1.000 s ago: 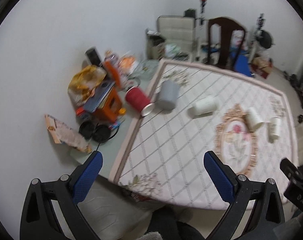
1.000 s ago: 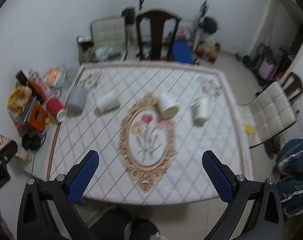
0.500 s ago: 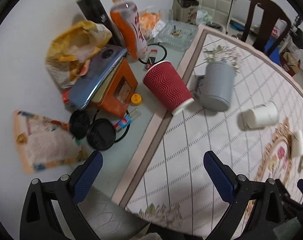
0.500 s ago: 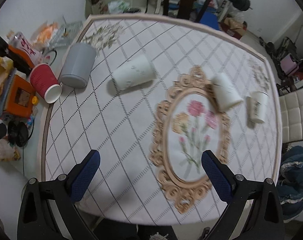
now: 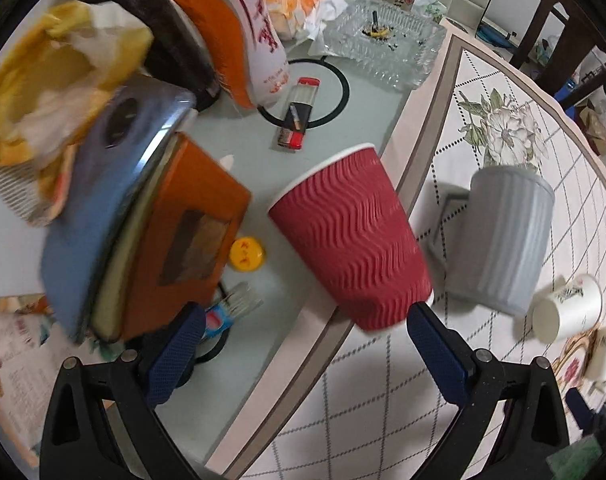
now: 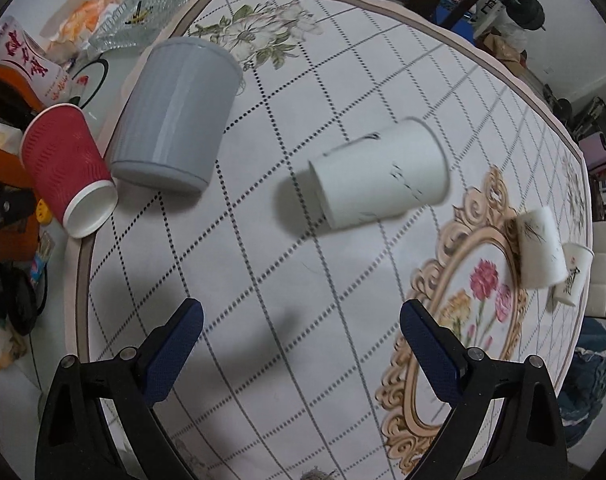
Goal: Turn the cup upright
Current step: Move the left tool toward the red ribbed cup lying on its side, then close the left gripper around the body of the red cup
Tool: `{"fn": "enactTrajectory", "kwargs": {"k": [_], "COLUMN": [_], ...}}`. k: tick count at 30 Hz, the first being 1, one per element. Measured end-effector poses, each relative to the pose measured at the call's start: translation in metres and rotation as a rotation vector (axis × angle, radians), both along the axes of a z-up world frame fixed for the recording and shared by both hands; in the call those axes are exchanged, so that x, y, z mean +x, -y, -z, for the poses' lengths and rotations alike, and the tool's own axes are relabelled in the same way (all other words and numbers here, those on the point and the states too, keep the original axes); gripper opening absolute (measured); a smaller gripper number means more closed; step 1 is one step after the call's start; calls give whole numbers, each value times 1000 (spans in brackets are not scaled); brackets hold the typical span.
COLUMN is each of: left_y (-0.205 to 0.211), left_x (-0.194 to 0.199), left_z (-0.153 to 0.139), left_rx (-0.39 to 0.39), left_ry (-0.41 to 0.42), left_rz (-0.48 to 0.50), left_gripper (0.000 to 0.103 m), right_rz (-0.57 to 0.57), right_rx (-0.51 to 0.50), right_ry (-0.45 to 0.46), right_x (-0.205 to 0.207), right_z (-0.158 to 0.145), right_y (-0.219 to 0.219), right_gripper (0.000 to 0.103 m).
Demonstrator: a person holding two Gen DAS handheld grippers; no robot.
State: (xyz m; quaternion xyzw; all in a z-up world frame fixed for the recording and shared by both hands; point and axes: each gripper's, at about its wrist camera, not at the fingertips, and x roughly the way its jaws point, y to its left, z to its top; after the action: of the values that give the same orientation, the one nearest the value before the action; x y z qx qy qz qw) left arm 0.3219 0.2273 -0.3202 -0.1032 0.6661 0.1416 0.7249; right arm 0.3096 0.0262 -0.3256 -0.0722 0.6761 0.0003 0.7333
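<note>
A red ribbed paper cup (image 5: 351, 236) lies on its side at the tablecloth's left edge; it also shows in the right wrist view (image 6: 69, 168). My left gripper (image 5: 303, 344) is open just in front of it, right fingertip close to the cup's lower end. A grey ribbed mug (image 5: 499, 236) lies beside it, also in the right wrist view (image 6: 175, 116). A white paper cup (image 6: 379, 172) lies on its side ahead of my open, empty right gripper (image 6: 301, 340). Two more white cups (image 6: 539, 246) lie at the right.
Clutter fills the table's left side: an orange box (image 5: 179, 236), a blue case (image 5: 107, 184), a yellow bag (image 5: 47, 80), a bottle (image 5: 243, 28), a glass ashtray (image 5: 383, 40), a lighter (image 5: 299, 116) and a yellow cap (image 5: 246, 254). Chairs stand beyond the far edge.
Both grippers have moved forward and down toward the table. The left has closed in on the red cup; the right has closed in on the white cup. Both stay open.
</note>
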Motion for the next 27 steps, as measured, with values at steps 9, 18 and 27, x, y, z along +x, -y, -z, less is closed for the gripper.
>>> {"fn": "enactTrajectory", "kwargs": {"k": [9,18,27], "left_y": [-11,-13,3], "left_x": [27,50,38], "left_z": [23,23,11], "left_rx": [-111,-80,35], "left_ry": [-5,31,64], "left_rz": [-35,-10,72], "left_gripper": [101,68,68], "right_rz": [9,19,43], "right_rx": [-26,-40,-38], "right_ry": [-11,0,27], "right_x": [21,25,19], "right_z": [13,11,0], "right_y": [-6,-6,7], "right_gripper": [100,100,100]}}
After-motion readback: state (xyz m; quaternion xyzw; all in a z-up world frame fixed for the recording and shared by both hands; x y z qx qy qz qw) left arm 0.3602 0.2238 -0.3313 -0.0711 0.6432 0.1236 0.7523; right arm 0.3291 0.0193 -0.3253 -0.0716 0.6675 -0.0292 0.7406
